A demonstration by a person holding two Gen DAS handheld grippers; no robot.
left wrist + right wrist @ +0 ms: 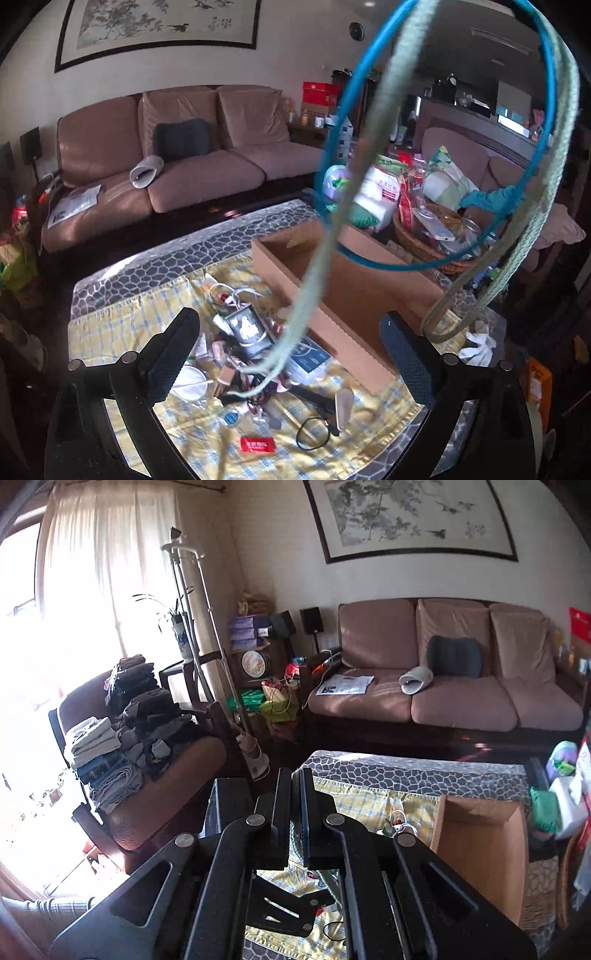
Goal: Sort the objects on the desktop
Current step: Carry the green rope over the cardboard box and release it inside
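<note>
Your left gripper (291, 354) is wide open, lower centre of frame, above the clutter pile (251, 354) on the yellow checked cloth (122, 325). Green braided cord (325, 236) and blue cable (343, 107) dangle before the cardboard box (354, 291). Your right gripper (296, 775) fingers are pressed together; can't tell if gripping anything.

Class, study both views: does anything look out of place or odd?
Yes. A blue cable and a pale green braided cord dangle in loops before the left wrist camera, above the cardboard box, while other clutter lies on the yellow cloth.
</note>
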